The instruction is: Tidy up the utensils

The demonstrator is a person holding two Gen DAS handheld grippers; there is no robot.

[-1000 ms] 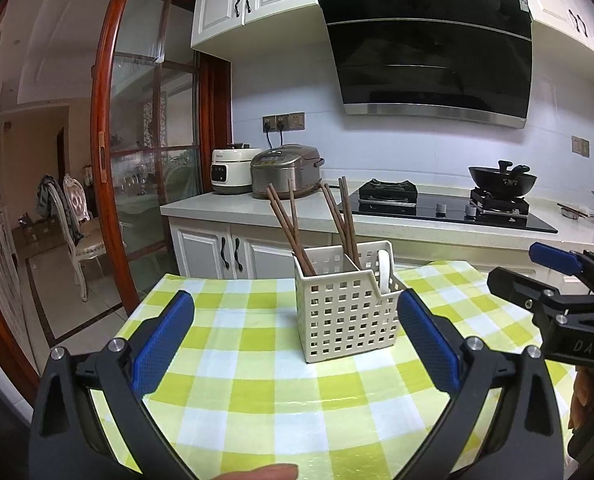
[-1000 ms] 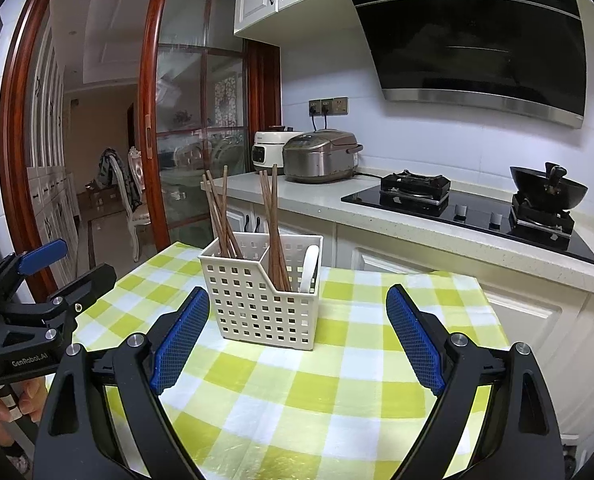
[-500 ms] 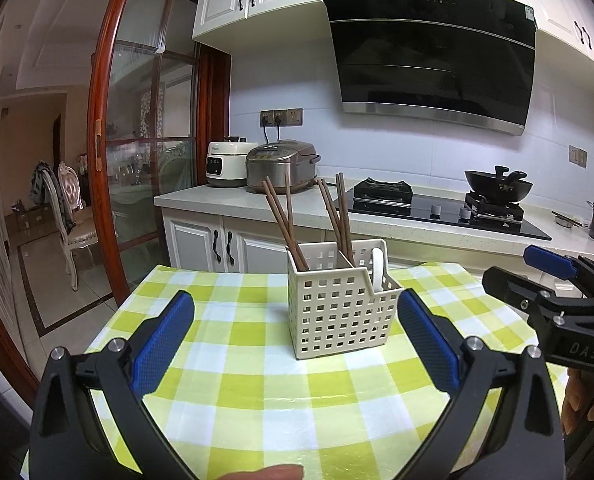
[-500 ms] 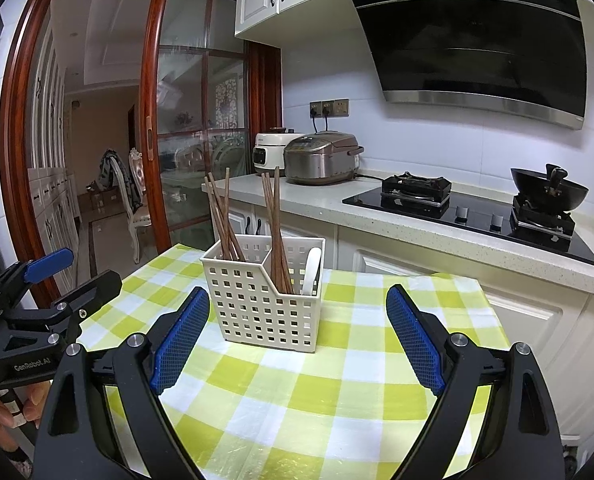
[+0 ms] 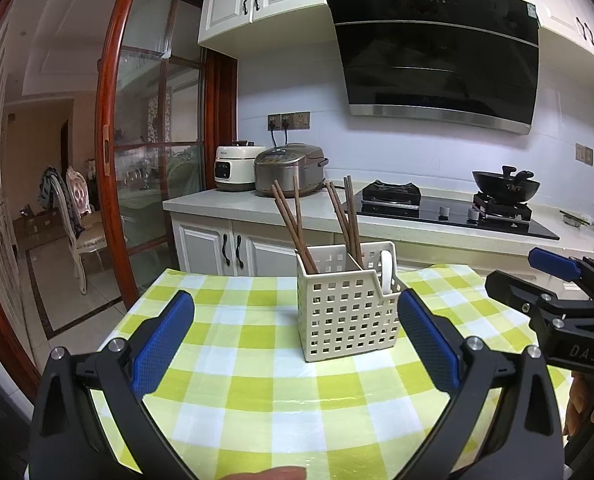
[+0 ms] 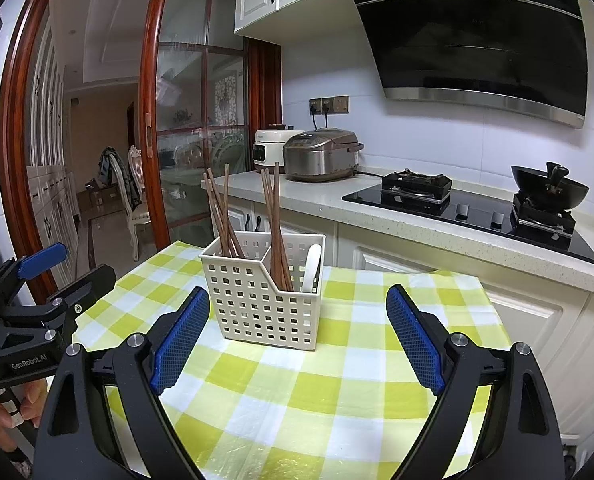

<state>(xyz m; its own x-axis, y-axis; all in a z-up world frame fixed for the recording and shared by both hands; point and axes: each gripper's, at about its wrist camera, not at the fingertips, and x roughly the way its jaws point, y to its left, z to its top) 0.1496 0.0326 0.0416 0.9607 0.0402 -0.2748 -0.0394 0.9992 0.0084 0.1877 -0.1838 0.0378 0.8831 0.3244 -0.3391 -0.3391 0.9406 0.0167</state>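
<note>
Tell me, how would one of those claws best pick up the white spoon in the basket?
Grip the white spoon by its handle, the only part above the basket rim, coming from above. It stands nearly upright in the right compartment beside chopsticks, so pinch it and lift straight up. The open right gripper looks nearer.

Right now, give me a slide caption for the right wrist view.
Open right tongs face a white utensil basket holding chopsticks and a spoon on a checked tablecloth.
</note>
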